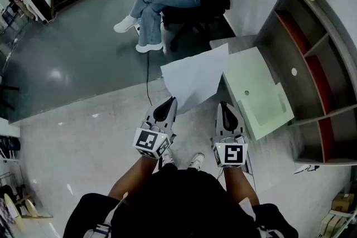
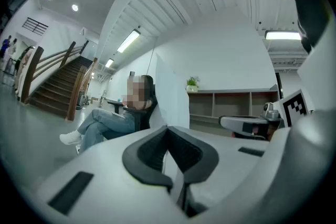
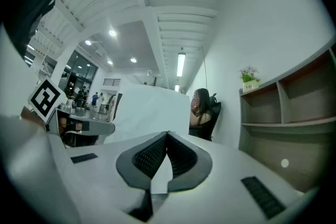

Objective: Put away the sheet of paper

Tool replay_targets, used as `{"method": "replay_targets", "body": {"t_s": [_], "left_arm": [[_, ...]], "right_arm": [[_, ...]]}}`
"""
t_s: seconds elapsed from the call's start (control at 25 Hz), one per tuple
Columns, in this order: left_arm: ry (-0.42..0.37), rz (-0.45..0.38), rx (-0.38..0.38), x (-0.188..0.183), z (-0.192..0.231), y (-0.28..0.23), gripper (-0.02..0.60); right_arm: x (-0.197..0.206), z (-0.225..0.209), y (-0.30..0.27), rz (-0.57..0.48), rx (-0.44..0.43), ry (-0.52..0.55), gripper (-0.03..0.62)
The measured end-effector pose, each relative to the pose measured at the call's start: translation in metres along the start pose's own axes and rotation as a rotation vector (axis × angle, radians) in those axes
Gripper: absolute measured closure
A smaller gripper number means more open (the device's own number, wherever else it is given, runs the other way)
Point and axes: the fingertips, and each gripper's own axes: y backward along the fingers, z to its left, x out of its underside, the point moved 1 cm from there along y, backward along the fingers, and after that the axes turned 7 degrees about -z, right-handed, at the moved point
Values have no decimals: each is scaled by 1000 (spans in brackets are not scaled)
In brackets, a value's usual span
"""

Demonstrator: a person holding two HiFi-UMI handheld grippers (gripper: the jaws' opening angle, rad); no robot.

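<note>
— So, where is the sheet of paper [image 1: 195,78] right now?

— Off the counter [image 1: 262,106], held up in the air just beside its near-left corner. The left claw [image 1: 167,106] is pinched closed on the sheet's near edge. The right claw [image 1: 224,108] is clamped on that same edge, on the side closer to the counter.

— What worries you?

— Two grips on one thin sheet. If the claws drift apart, I'd expect it to tear or slip out of one. If they crowd together, it will likely buckle and crease.

— And on the way to the counter?

— The free far edge looks floppy. It could catch the counter's rim and fold under. The shelf unit [image 1: 312,64] beyond the counter has narrow openings, so a bowed sheet might snag there too.
</note>
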Motion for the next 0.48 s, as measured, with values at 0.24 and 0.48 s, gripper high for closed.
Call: {"method": "replay_targets", "body": {"t_s": [0.24, 0.48], "left_arm": [[-5, -7, 11, -5, 9, 0, 575], [-4, 0, 16, -4, 17, 4, 575]], "right_arm": [[2, 9, -6, -5, -12, 11, 572], [0, 21, -11, 2, -17, 10, 572]]}}
